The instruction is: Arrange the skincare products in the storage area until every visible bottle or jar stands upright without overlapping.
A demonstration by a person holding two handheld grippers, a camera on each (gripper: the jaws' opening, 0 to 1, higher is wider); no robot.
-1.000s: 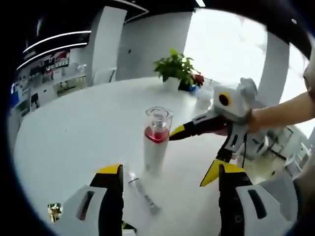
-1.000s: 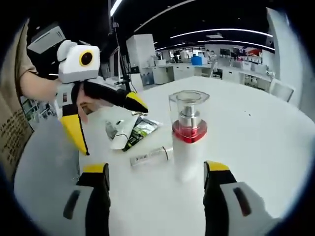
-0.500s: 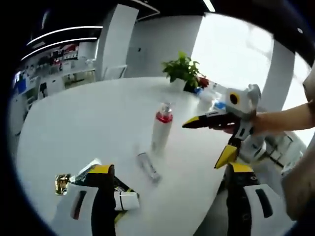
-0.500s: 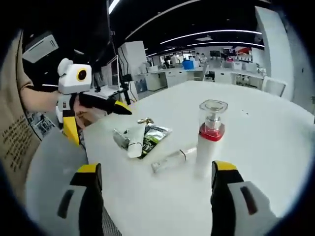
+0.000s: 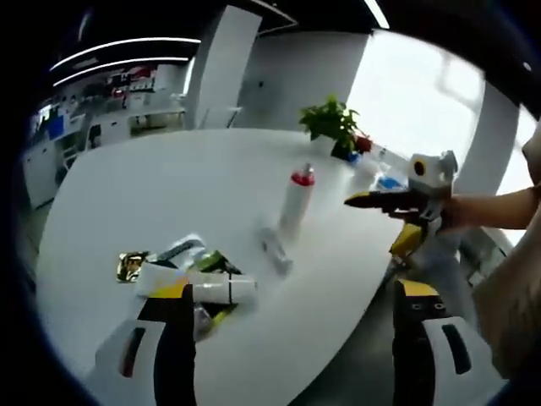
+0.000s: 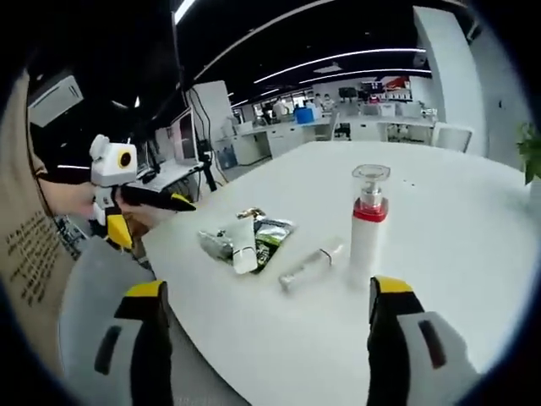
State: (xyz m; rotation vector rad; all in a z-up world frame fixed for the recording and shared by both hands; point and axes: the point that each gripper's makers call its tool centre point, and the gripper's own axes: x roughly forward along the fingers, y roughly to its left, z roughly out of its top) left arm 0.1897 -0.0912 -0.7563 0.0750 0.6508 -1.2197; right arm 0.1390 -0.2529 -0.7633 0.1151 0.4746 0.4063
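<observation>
We had both grippers drawn back from the white table (image 6: 473,254), each with its jaws spread wide and holding nothing. In the right gripper view the right gripper (image 6: 270,313) rose from the bottom edge, with the left gripper (image 6: 144,207) off at about 9 o'clock, beyond the table's near edge. In the left gripper view the left gripper (image 5: 292,334) framed the table, and the right gripper (image 5: 385,218) sat at roughly 3 o'clock, a hand behind it.

The pump bottle (image 6: 368,224), white with a red collar and clear cap, already stood upright, at about 1 o'clock from the right gripper. Just beside its base lay the small clear bottle (image 6: 308,266) on its side; we could not tell whether the two touched. In the right gripper view its long axis ran from about 8 o'clock to 2 o'clock, nearly pointing at the pump bottle.

Further toward 10 o'clock lay the pile: a white tube (image 6: 245,249) resting across a green sachet (image 6: 272,233), with a gold wrapper (image 6: 249,211) at its far side. In the left gripper view that pile (image 5: 190,275) sat right above the left jaw, while the small clear bottle (image 5: 275,249) lay further out.

We judged the left gripper nearer the overlapping pile and the right nearer the fallen bottle. Standing that bottle up would call for a grasp across its long axis, not along it.
</observation>
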